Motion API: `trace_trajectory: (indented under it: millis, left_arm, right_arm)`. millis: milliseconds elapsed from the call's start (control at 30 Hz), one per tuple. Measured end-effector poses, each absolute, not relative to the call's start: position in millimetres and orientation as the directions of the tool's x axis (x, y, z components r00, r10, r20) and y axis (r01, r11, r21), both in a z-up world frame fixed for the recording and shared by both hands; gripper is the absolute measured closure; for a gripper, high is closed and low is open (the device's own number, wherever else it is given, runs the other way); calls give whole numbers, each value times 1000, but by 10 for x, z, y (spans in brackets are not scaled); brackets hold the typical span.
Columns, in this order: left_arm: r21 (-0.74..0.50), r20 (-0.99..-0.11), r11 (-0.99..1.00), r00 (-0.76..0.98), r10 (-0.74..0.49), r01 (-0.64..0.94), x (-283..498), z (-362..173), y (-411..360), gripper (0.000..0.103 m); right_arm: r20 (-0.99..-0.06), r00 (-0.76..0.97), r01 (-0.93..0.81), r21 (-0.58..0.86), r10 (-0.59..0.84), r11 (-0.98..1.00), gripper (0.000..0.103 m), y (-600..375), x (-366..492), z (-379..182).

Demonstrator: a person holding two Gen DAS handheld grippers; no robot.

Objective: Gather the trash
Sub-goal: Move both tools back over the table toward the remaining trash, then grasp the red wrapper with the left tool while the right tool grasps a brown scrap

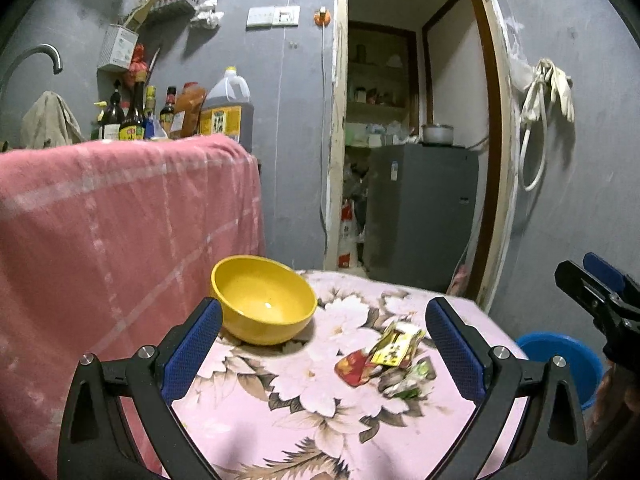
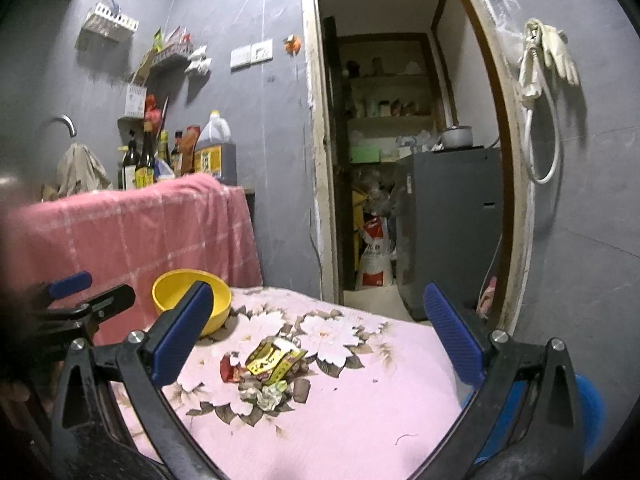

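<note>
Wrappers (image 2: 269,364) heaped on bench (image 2: 360,420), bowl (image 2: 188,296) beside. My left tongs (image 1: 324,344) and right tongs (image 2: 318,336) wide, empty; I'd pinch one wrapper low.

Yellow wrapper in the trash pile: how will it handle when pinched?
The yellow wrapper looks creased and thin, so probably floppy and light. It overlaps the red wrapper, so neighbours may drag along. Its glossy film might slip.
</note>
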State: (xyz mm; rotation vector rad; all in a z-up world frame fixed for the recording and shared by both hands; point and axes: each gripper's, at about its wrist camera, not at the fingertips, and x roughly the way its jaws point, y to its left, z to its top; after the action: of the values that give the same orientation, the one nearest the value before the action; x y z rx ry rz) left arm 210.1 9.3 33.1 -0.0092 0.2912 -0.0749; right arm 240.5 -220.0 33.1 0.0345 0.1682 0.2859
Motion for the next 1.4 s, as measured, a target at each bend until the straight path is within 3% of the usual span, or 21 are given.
trace_trajectory:
  millis: [600, 733, 967, 1167, 1400]
  left_arm:
    - [23, -476, 995, 876, -77, 100, 2724, -137, 67, 4]
    - [19, -548, 992, 831, -96, 127, 2912, -274, 13, 17]
    - [-19, -654, 985, 742, -144, 174, 3193, -483, -97, 47]
    - [-34, -687, 983, 710, -155, 182, 3332, -537, -154, 68]
    - [-87, -710, 980, 679, -186, 176, 3423, -572, -129, 87]
  right_arm:
    - [-422, 857, -304, 49, 296, 951, 0, -2016, 3126, -234]
    - [-503, 811, -315, 55, 299, 947, 1, -1959, 3298, -357]
    - [-633, 704, -357, 76, 321, 931, 15, -1837, 3550, -567]
    - [-724, 608, -376, 98, 326, 921, 36, -1731, 3740, -749]
    - [-762, 554, -379, 128, 335, 917, 45, -1690, 3869, -862]
